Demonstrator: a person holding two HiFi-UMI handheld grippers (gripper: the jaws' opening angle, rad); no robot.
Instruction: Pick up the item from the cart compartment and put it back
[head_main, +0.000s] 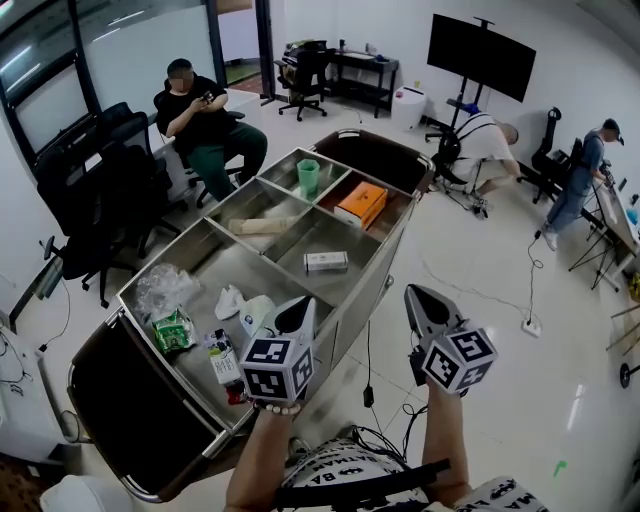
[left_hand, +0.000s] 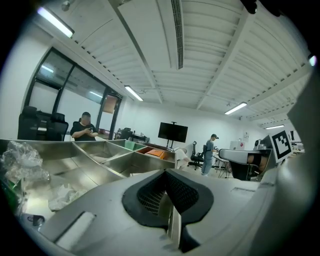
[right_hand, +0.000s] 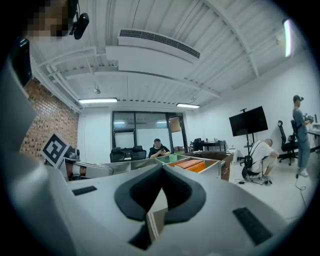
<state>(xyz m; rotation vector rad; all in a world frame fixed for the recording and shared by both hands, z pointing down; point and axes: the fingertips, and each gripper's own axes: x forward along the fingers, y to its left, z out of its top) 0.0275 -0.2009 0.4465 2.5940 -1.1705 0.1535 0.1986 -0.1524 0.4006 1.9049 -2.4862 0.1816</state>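
A steel cart (head_main: 372, 278) with several compartments stands in front of me. A green cup (head_main: 308, 176), an orange box (head_main: 361, 203), a beige roll (head_main: 262, 226) and a small white box (head_main: 326, 261) each lie in a far compartment. The near compartment holds a clear plastic bag (head_main: 165, 288), a green packet (head_main: 173, 330), white wrapping (head_main: 245, 305) and a small carton (head_main: 222, 358). My left gripper (head_main: 303, 306) hovers over the cart's near right rim, shut and holding nothing. My right gripper (head_main: 418, 293) is off the cart's right side above the floor, shut and empty. In the left gripper view the cart compartments (left_hand: 100, 157) lie ahead of the jaws.
A person sits on a chair (head_main: 205, 125) behind the cart. Another person crouches (head_main: 487, 145) and a third stands (head_main: 580, 180) at the right. Black office chairs (head_main: 95, 200) crowd the left side. A power strip (head_main: 531, 326) and cables lie on the floor at the right.
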